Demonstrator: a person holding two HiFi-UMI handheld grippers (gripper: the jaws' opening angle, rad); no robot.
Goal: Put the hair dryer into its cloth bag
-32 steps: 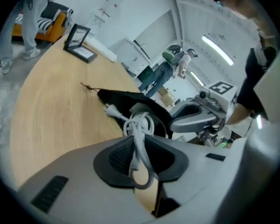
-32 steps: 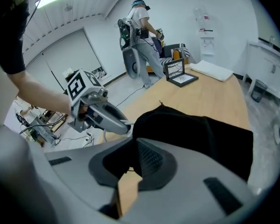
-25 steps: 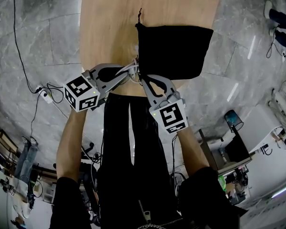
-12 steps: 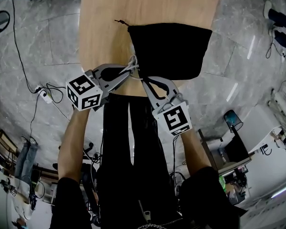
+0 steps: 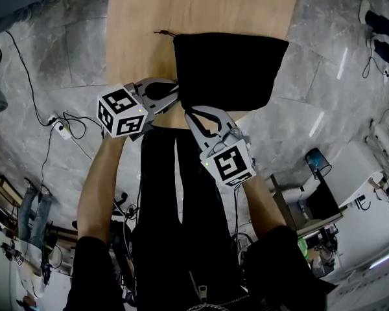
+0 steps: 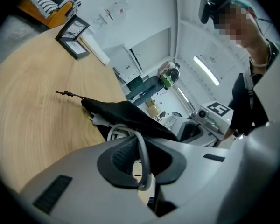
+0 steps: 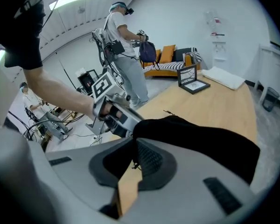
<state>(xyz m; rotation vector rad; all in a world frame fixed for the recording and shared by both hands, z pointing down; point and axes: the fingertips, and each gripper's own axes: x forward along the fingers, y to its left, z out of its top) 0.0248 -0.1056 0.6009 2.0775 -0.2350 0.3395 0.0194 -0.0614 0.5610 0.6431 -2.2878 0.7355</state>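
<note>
The black cloth bag (image 5: 230,70) lies on the wooden table (image 5: 201,5), its mouth toward the near edge. A thin drawstring (image 5: 162,33) trails off its far left corner. My left gripper (image 5: 177,94) is at the bag's mouth, shut on the hair dryer's white cord (image 6: 142,148), which loops out of the bag (image 6: 123,113). The hair dryer itself is hidden inside. My right gripper (image 5: 189,111) is just right of the left one, shut on the bag's near edge (image 7: 144,125). From the right gripper view, the left gripper (image 7: 114,113) is close beside the bag.
A picture frame (image 6: 74,31) and a white folded item (image 6: 97,52) sit at the table's far end. Another person (image 7: 126,45) stands beyond the table near an orange sofa (image 7: 170,62). Cables (image 5: 58,125) lie on the marble floor to the left.
The left gripper has moved up toward the bag's mouth, and less white cord shows outside. The bag's left edge and drawstring have shifted left. The right gripper stayed about where it was.
</note>
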